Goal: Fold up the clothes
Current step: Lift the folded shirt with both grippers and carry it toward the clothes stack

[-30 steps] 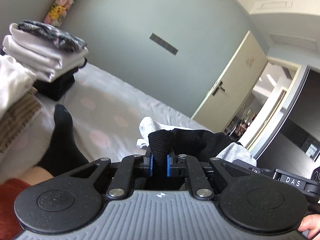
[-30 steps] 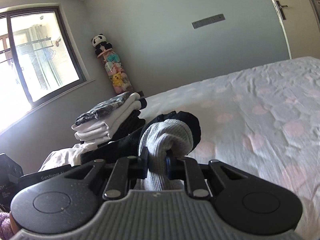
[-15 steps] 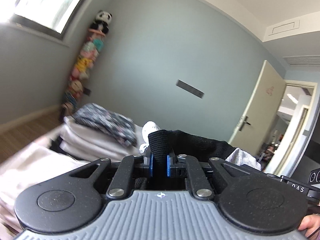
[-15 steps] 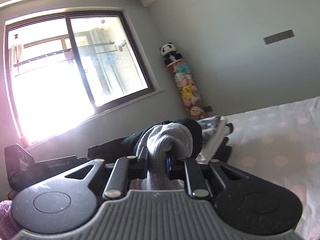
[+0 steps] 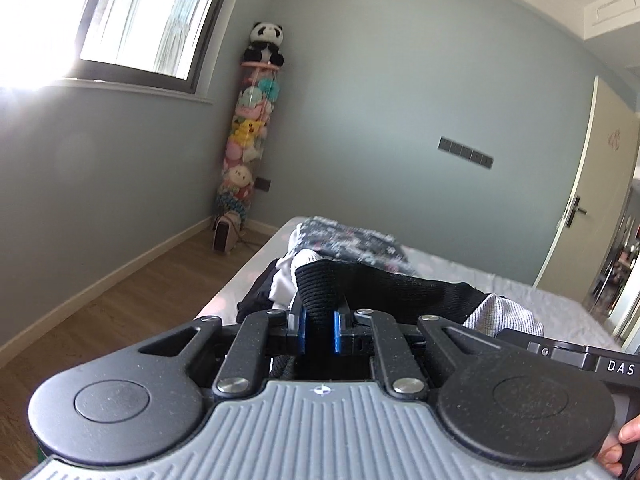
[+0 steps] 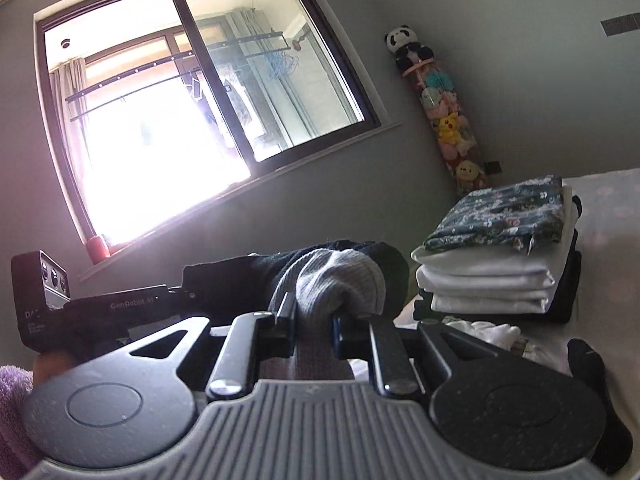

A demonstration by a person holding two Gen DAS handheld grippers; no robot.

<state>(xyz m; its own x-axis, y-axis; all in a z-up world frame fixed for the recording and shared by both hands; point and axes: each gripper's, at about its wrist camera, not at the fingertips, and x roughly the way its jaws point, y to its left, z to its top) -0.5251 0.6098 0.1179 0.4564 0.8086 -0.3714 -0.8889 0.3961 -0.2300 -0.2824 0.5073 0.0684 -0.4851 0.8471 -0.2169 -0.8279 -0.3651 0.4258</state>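
A black ribbed sock is pinched at its cuff by my left gripper, which is shut on it. The sock stretches right toward a grey sock. My right gripper is shut on that grey sock, with the black sock bunched behind it and running left to the other gripper's body. Both socks hang in the air above the bed. A stack of folded clothes topped by a dark floral piece stands on the bed at the right.
A loose black sock and white laundry lie on the bed below the stack. A tall tube of plush toys fills the room corner beside a window. Wooden floor lies left of the bed. A door stands at the right.
Both grippers have swung left and tilted up with the socks still held. The views went from the bedsheet to the window wall, the corner and the folded stack.
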